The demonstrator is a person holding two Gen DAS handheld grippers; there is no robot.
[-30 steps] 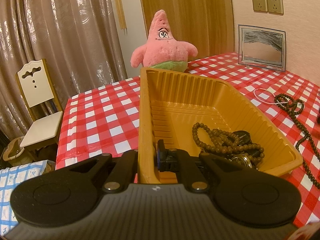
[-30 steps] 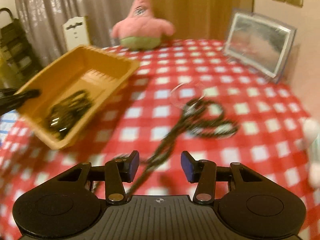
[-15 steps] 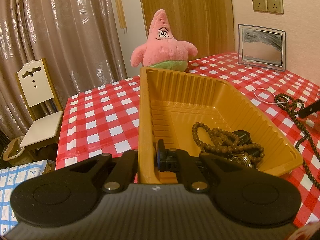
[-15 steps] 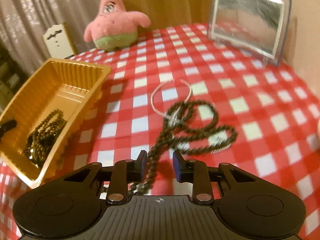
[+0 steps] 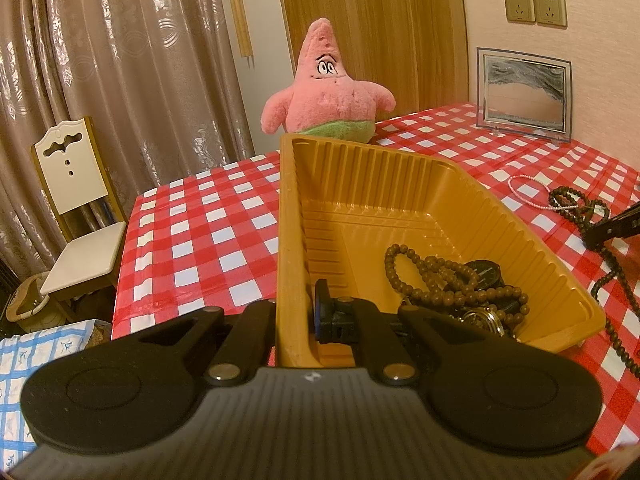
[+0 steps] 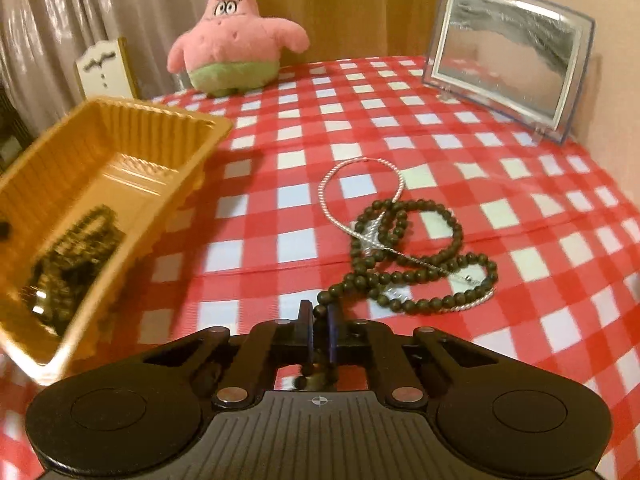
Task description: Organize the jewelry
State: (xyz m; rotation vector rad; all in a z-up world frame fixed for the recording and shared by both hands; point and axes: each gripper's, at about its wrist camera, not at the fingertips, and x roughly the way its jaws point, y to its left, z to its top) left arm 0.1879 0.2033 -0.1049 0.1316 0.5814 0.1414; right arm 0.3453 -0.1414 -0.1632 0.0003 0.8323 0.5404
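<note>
Checkered surface (image 6: 304,240) | right tool (image 6: 318,326) has narrowed onto dark bead necklace (image 6: 404,236), near end pinched; rest lying beside tray | left tool (image 5: 294,316) stays clamped on tray (image 5: 288,220) wall | next: lift strand into tray

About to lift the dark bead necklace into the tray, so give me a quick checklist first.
1. Right gripper shut on the dark bead necklace: ok.
2. Left gripper clamped on the tray wall: ok.
3. Room left in the tray beside the brown beads: ok.
4. Necklace free of the pale cord bracelet: not ok, they overlap.
5. Necklace's tail near the gripper free: cannot tell.
</note>
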